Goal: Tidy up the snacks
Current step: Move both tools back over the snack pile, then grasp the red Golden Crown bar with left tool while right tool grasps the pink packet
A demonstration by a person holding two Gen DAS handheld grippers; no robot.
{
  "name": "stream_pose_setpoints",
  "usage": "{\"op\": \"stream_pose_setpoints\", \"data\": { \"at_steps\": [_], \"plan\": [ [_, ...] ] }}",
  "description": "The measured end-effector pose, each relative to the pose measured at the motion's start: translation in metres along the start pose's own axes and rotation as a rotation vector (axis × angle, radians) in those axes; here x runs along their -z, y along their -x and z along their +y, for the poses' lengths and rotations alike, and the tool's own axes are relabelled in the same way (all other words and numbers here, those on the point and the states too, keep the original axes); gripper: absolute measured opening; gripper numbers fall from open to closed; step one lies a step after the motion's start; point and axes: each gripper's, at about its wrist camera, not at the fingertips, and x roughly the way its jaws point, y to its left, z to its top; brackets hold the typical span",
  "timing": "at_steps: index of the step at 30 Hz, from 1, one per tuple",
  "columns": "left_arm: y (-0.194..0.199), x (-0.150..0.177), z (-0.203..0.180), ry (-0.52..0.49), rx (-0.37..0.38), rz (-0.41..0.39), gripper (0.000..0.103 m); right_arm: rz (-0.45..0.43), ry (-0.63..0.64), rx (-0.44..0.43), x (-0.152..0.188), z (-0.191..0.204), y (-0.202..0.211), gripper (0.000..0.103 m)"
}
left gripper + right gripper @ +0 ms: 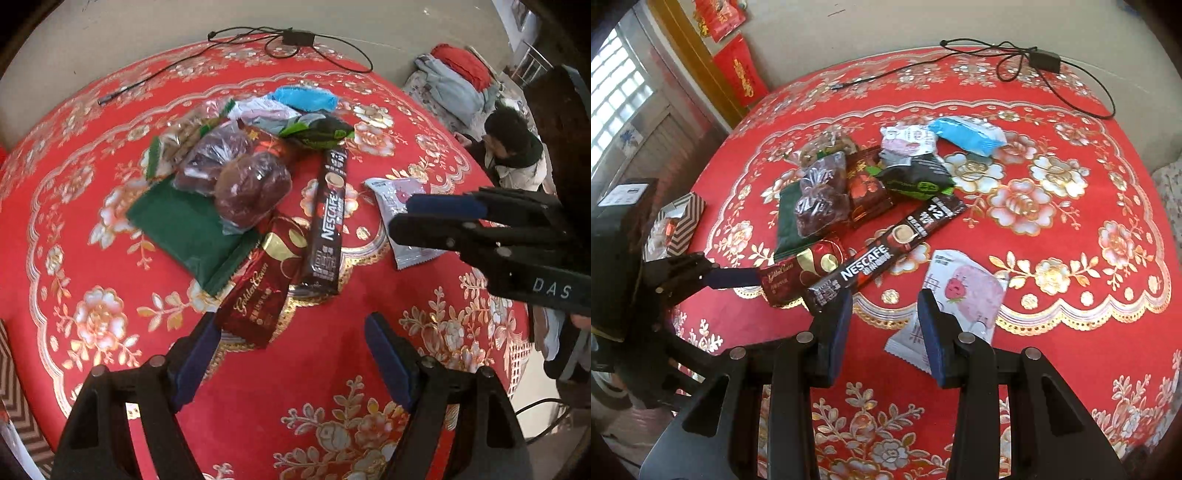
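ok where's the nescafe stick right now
The Nescafe stick lies flat on the red tablecloth, right of the Golden Crown packet and left of the strawberry packet, just ahead of the right tongs.

Two wrist fisheyes, close, angled steeply down, sharing the snack pile (236, 184), edges perhaps distorted

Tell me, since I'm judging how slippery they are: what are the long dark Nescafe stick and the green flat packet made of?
Long dark Nescafe stick: likely glossy plastic-foil laminate; printed, sheen, crimped ends. Green flat packet: seemingly matte plastic film; dull, few highlights.
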Motion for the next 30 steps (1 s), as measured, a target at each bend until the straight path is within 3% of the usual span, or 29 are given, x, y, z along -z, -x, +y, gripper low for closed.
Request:
{"op": "stream_pose_setpoints", "data": {
  "at_steps": [6, 11, 15, 19, 23, 26, 30],
  "plan": [
    [0.004, -0.014, 0.018, 0.056, -0.019, -0.022, 0.082, -0.002, -0.027, -0.001, 0.007, -0.006, 0.005, 0.036],
    [-0.007, -0.018, 0.016, -0.041, -0.082, 0.003, 0.082, -0.022, -0.035, -0.025, 0.007, -0.006, 0.011, 0.036],
    [-0.014, -0.020, 0.014, -0.062, -0.007, 0.028, 0.082, -0.027, -0.030, -0.012, 0.008, -0.006, 0.013, 0.036],
    [-0.016, -0.018, 0.002, -0.085, 0.012, 0.026, 0.081, -0.024, -0.065, 0.001, 0.011, -0.019, 0.015, 0.036],
    [-0.014, -0.015, -0.011, -0.071, 0.107, 0.031, 0.081, -0.027, -0.085, 0.018, 0.012, -0.028, 0.019, 0.036],
    [-0.015, -0.014, -0.020, -0.087, 0.118, 0.035, 0.081, -0.031, -0.095, 0.021, 0.011, -0.030, 0.020, 0.036],
    [-0.014, -0.017, -0.008, -0.023, 0.143, 0.027, 0.082, -0.029, -0.090, 0.021, 0.011, -0.028, 0.019, 0.036]
  ]
}}
